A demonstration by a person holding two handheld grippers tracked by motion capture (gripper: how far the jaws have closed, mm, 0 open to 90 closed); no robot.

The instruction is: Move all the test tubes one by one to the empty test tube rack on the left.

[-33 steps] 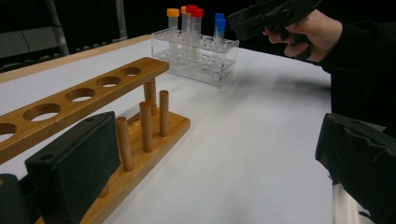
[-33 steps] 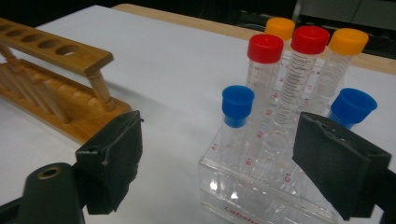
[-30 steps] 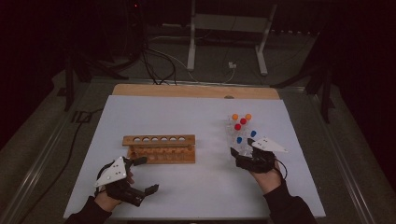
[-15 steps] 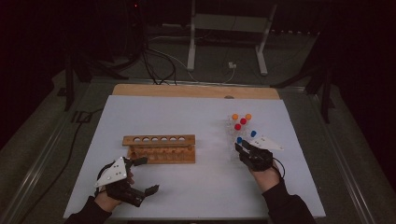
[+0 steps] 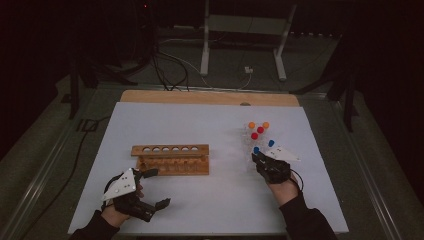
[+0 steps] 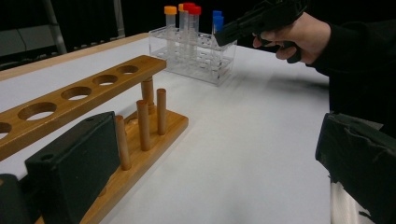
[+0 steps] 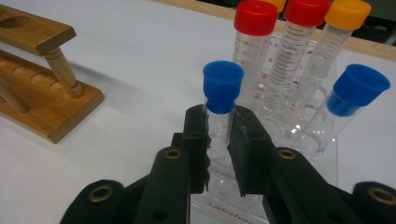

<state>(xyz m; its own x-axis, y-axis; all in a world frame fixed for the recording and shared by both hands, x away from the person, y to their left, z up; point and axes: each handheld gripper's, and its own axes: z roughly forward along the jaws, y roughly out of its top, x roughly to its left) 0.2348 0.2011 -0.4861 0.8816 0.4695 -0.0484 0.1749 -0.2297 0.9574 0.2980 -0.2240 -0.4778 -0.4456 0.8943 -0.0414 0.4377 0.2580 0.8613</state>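
Item one, the clear plastic rack, which I take as my landmark: it stands on the white table toward the right, well apart from the wooden rack that sits to its left. Item two, the blue-capped tube: it stands upright in the near row of the clear plastic rack, on the side facing the wooden rack. Item three, my right gripper: its jaws have just been closing and are now clamped on the clear body of the blue-capped tube just under the cap, one pad on each side. Item four, a second blue-capped tube: it leans in the same near row of the clear plastic rack, on the side away from the wooden rack. Item five, two red-capped tubes and an orange-capped tube: they stand in the rows behind, with another orange cap farther back. Item six, my left gripper: it rests well to the left of the clear plastic rack, near the front of the wooden rack, its jaws spread wide with nothing between them. All holes along the top of the wooden rack stand unfilled.
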